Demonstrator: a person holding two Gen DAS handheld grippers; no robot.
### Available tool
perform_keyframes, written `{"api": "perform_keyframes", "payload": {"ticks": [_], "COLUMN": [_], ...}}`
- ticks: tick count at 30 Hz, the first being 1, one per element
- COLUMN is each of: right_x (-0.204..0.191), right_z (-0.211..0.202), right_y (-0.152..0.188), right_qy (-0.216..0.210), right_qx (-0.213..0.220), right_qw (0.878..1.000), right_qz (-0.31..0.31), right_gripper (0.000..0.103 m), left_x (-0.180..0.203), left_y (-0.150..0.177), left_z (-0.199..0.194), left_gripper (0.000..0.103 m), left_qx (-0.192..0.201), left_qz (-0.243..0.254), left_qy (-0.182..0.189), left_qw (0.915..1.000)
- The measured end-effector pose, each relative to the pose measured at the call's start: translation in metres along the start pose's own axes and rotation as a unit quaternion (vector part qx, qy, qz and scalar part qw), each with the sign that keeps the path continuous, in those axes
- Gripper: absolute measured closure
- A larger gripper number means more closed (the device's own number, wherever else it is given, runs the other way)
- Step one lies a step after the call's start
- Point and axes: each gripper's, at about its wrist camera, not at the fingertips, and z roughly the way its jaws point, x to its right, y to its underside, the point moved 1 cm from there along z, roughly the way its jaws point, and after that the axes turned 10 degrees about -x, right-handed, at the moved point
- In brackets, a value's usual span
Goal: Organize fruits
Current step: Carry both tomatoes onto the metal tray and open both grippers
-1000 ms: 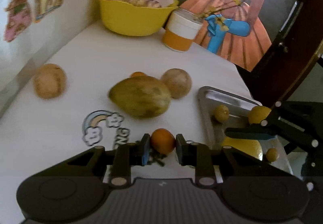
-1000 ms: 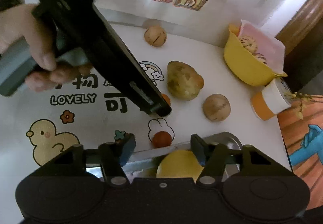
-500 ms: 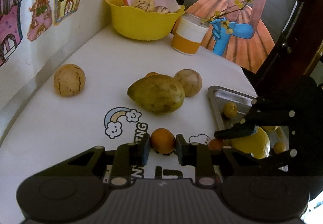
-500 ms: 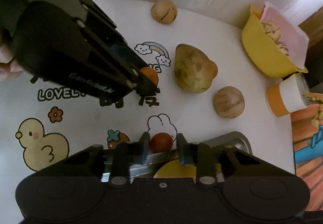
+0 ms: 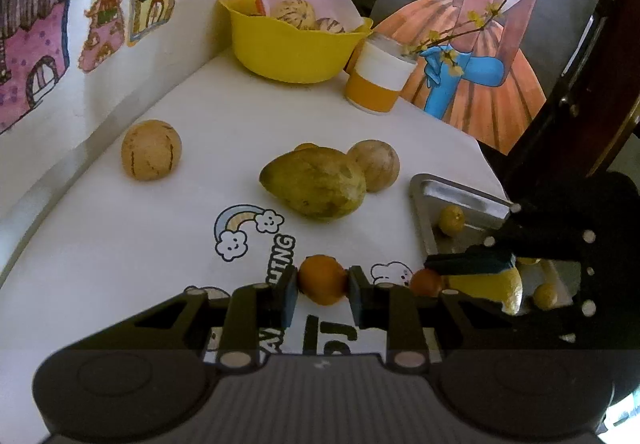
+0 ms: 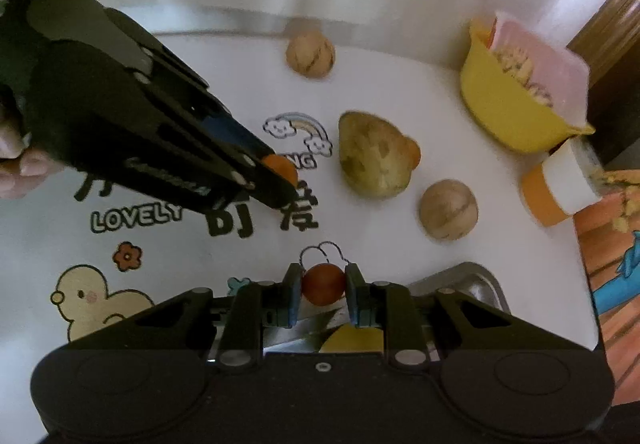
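My left gripper (image 5: pixel 322 286) is shut on a small orange fruit (image 5: pixel 322 279), held above the printed white table cover. My right gripper (image 6: pixel 323 290) is shut on a darker red-orange fruit (image 6: pixel 323 284), just off the near edge of the metal tray (image 6: pixel 476 280). In the left wrist view the right gripper (image 5: pixel 452 276) holds that fruit (image 5: pixel 426 282) beside the tray (image 5: pixel 452 190), which contains a lemon (image 5: pixel 508 288) and small yellow fruits (image 5: pixel 451 219). A large green-brown mango (image 5: pixel 314 182) and two round tan fruits (image 5: pixel 151 149) (image 5: pixel 374 164) lie on the table.
A yellow bowl (image 5: pixel 292 44) with striped fruits and a pink tray stands at the back by the wall. An orange-and-white cup (image 5: pixel 378 82) holding twigs stands beside it. A small orange fruit (image 6: pixel 415 154) peeks from behind the mango. A hand (image 6: pixel 16 160) grips the left tool.
The right gripper went from open to shut on the red-orange fruit and lifted it slightly. The left gripper, still holding the orange fruit, drew back and to the left.
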Motion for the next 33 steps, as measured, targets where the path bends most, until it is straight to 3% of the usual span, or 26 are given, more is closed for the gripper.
{"api": "perform_keyframes", "payload": {"ticks": [10,17,23,33], "right_x": [-0.014,-0.013,-0.004,0.007], "right_z": [-0.048,-0.079,-0.078,-0.051], "right_y": [0.037,0.085,0.121,0.150], "right_qy": [0.009,0.021,0.035,0.032], "right_qx": [0.052,0.054,0.042,0.039], "right_qw": [0.998,0.995,0.991,0.986], "right_qz": [0.033,0.076,0.124,0.162], "right_gripper": [0.079,0.079,0.079,0.079], "left_x": [0.025,0.068,0.100,0.120], "left_y": [0.014,0.028,0.042,0.051], "left_z": [-0.019,-0.022,-0.007,0.013], "left_gripper": [0.074,0.074,0.074,0.074], "left_qx": [0.007,0.000,-0.023,-0.050], "left_qz": [0.020,0.056,0.081,0.096], "left_qy": [0.012,0.041,0.058,0.036], "left_qw": [0.9997,0.9976,0.9948,0.9935]}}
